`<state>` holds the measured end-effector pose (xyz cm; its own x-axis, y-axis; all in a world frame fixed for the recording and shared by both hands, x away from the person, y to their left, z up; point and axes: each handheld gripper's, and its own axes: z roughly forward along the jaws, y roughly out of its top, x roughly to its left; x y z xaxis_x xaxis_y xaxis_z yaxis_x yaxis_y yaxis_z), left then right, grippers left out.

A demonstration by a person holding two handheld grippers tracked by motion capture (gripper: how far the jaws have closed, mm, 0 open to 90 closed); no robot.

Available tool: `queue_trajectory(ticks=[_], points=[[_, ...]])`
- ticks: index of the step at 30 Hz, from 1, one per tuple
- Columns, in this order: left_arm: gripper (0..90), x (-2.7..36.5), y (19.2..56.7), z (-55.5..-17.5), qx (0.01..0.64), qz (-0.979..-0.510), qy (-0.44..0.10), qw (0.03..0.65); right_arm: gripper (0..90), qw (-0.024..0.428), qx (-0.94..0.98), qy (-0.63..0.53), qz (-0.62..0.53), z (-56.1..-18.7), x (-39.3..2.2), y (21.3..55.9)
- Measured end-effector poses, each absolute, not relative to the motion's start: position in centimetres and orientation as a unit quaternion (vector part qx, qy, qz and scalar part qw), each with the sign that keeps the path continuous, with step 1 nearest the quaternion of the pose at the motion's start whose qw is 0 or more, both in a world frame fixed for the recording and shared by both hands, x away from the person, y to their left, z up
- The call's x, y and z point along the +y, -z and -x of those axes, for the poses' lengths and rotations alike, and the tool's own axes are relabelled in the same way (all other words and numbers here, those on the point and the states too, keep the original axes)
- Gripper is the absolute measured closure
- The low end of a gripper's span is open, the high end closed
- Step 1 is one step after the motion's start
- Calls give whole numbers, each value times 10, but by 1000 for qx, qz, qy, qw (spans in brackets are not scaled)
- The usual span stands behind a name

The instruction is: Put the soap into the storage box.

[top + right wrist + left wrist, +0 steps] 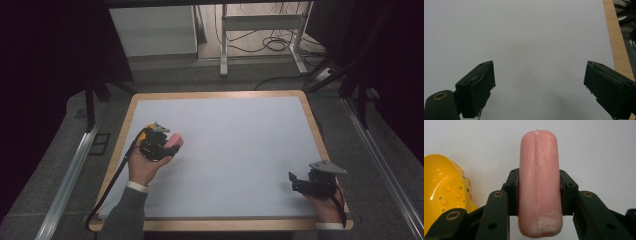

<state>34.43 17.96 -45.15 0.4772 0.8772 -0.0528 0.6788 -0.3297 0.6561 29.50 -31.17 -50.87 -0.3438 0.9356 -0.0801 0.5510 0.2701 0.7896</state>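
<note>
A pink, sausage-shaped object (539, 185) stands upright between the jaws of my left gripper (539, 192), which is shut on it; both pads press its sides. From above, the same pink object (173, 140) pokes out to the right of the left gripper (167, 147), over the left part of the white mat (235, 145). A glossy yellow toy with dots (445, 190) lies just left of the jaws, and the yellow toy (146, 131) peeks out behind the gripper. My right gripper (295, 181) rests at the mat's front right. Its jaws stand wide apart with nothing between them (539, 90).
The mat lies on a wooden table whose rim (616, 42) runs close to the right gripper. Beyond the table stand a metal desk frame (260, 30), a white panel (152, 30) and floor cables (277, 42).
</note>
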Motion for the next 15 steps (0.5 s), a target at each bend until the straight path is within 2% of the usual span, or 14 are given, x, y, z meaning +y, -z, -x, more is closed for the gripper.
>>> queue_trajectory(ticks=[15], points=[[603,202,449,-349,514,-778,-161,325,95,283,745,-341,-499,-295,-312,509]])
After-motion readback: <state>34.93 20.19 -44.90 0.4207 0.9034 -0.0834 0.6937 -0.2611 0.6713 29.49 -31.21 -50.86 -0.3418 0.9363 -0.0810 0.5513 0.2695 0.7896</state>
